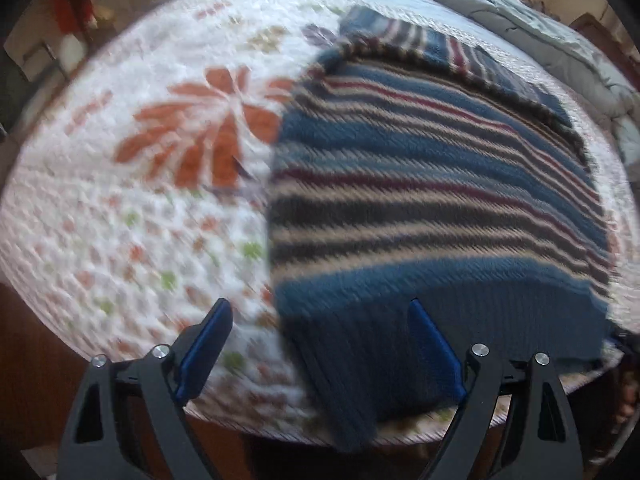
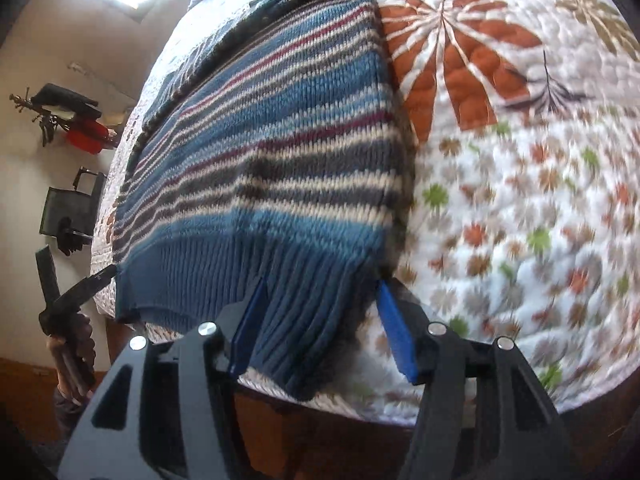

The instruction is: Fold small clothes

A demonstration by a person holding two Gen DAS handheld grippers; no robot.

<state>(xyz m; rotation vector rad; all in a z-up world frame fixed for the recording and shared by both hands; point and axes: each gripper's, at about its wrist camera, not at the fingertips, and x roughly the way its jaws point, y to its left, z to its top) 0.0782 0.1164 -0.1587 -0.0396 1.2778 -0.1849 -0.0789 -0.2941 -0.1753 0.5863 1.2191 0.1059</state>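
Wrist views, one moment. One sweater [image 1: 420,184], striped blue, grey, cream and maroon, lay flat on one quilt [image 1: 132,208] printed with flowers. In the left wrist view it filled the centre and right of the frame; in the right wrist view, the centre and left. Its ribbed hem [image 2: 288,304] faced the bottom of both frames, at the near edge of the bed, and its long axis ran from the hem up towards the top of each frame.

We counted two grippers. The left gripper [image 1: 320,344] stood released, jaws wide, at the bottom centre of its frame; one side edge of the sweater fell between its fingers, the hem corner below them. We saw no pad pressing on cloth. The right gripper [image 2: 320,328] stood partly open at the bottom centre of its frame, the hem's other corner lying between its fingers; motion blur left contact uncertain, but the pads appeared clear of the knit, so we read it as released.

Each hand was thus near its own hem corner, neither plainly nearer. We judged that the coming move turned on this: the sweater extended away from both grippers, so a fold would carry the hem up-frame along the long axis.
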